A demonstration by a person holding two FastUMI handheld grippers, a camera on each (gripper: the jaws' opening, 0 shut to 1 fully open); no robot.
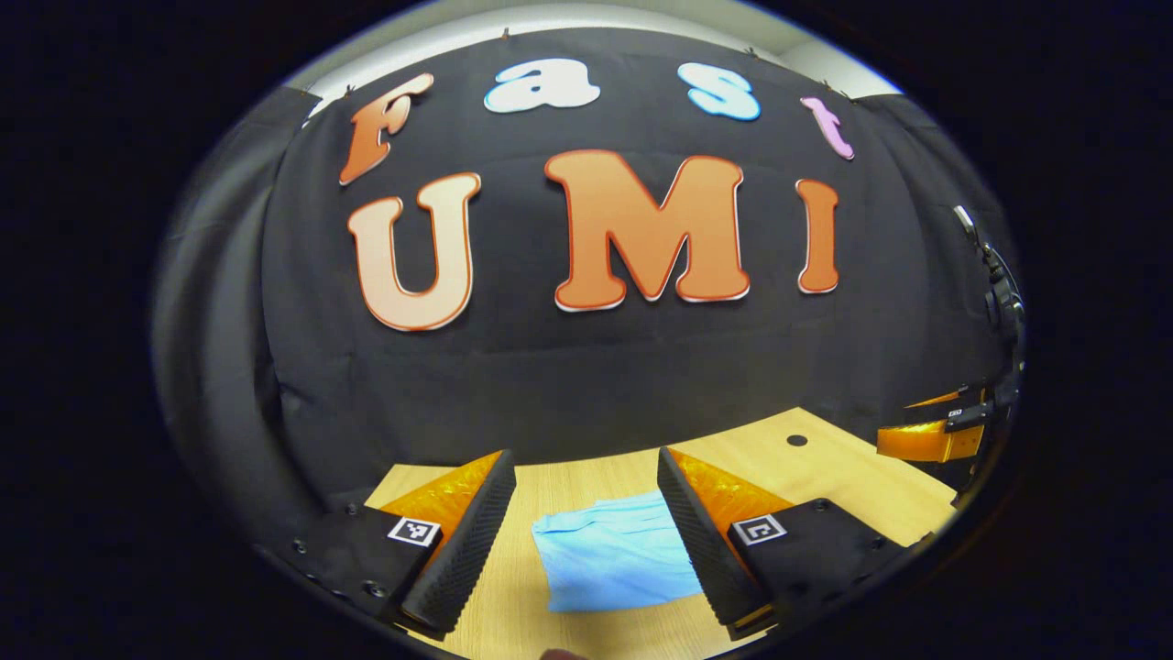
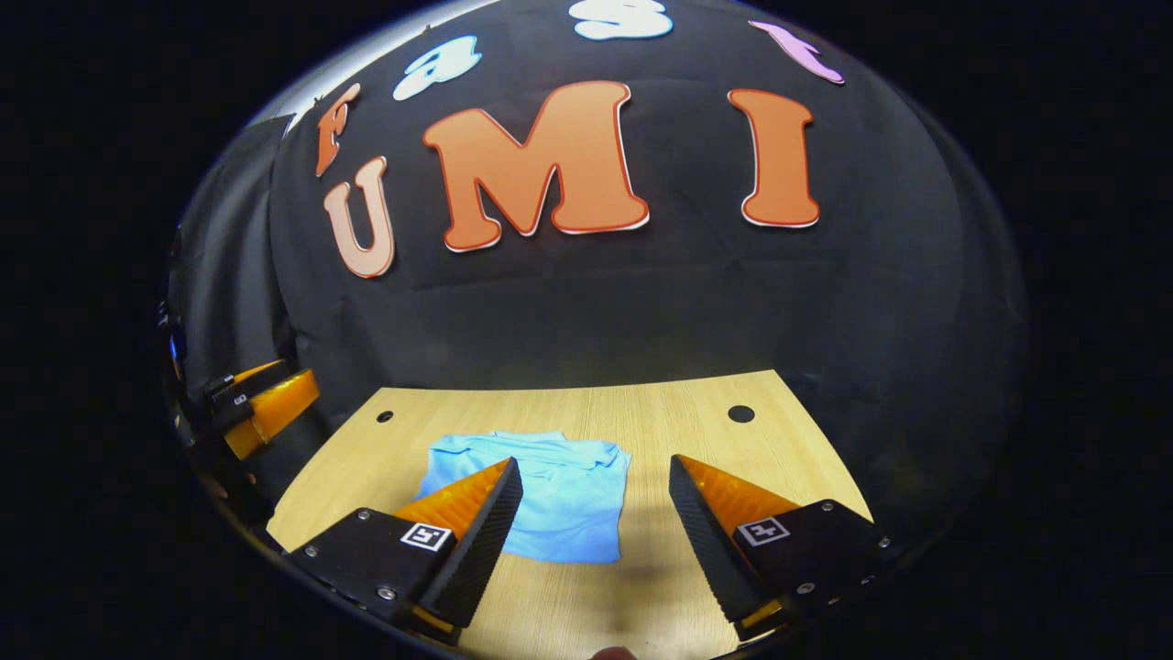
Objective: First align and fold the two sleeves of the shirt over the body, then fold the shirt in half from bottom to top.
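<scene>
In the left gripper view, the left gripper has its ridged fingers spread wide and nothing between them; they hang above the table, touching nothing. Through the gap, at about six o'clock, lies the light blue folded cotton shirt, flat on the pale wooden table. A small dark round hole in the tabletop sits at about four o'clock, and the other gripper shows further out, at the rim near three to four o'clock.

In the right gripper view, the right gripper is likewise wide open and empty, raised clear of the surface. The shirt lies at about seven o'clock, partly behind the near finger on that side, collar end toward the far edge. The left gripper hangs at about nine o'clock, well apart from the shirt.
</scene>
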